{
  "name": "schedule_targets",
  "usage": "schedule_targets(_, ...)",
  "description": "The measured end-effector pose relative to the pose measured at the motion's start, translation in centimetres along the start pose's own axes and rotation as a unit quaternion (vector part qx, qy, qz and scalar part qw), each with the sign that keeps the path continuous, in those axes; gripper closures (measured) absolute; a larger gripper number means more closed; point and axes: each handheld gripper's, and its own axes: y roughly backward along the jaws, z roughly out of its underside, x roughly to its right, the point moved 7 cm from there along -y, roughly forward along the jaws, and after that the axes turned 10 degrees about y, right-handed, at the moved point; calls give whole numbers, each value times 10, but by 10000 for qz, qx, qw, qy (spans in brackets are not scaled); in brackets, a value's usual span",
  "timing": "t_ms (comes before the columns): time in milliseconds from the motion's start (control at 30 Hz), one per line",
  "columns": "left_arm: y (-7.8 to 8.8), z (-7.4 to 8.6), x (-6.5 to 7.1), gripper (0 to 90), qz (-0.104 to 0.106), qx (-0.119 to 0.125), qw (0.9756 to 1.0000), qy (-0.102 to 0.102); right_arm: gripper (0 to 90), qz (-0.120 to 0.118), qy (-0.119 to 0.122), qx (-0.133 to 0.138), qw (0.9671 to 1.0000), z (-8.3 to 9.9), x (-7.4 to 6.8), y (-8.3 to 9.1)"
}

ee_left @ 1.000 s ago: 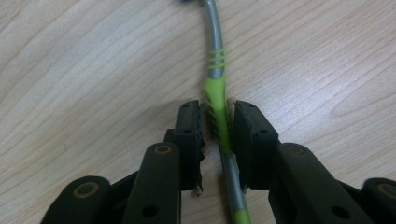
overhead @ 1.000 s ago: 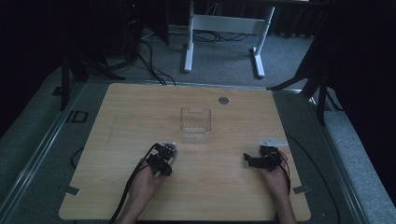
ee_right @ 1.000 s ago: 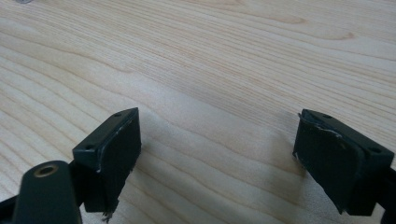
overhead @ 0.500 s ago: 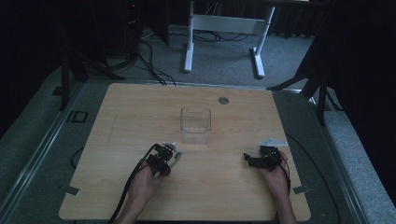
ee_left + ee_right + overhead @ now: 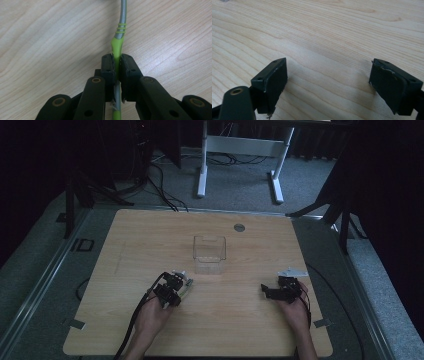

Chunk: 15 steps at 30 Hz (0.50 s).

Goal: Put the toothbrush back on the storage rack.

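As the left gripper [image 5: 117, 67] was examined in the left gripper view, its two black jaws were found pinched on the green-and-grey handle of a toothbrush [image 5: 118, 41], which lay flat on the wooden table [image 5: 50, 37] and ran from the bottom centre of that frame up to the top edge. The jaws had just been closing, and the handle was seen clamped between the pads with no gap left on either side. In the high view the same gripper [image 5: 179, 287] was noted at lower centre-left of the frame, with the toothbrush [image 5: 186, 287] angled up and to the right of it and the head end pointing toward a clear box [image 5: 210, 254] standing at mid-frame. The brush and the box were recorded as near but apart.

The right gripper [image 5: 274, 291] was observed at lower right of the high view, resting low over bare wood; in the right gripper view [image 5: 328, 87] its jaws were spread wide with nothing between them.

The step in hand was judged to be the grasp of the toothbrush, apparently complete, with the lift not yet begun. The next move was judged to call for a clean rise off the tabletop and a carry up-frame to the open top of the box, the slim handle being liable to swivel in the pads.
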Motion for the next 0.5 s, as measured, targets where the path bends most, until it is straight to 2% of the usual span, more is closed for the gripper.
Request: schedule_targets(500,9,-2,-1,818,46,188,9997,-139,148,-2,-4,0,10000,0,0,0)
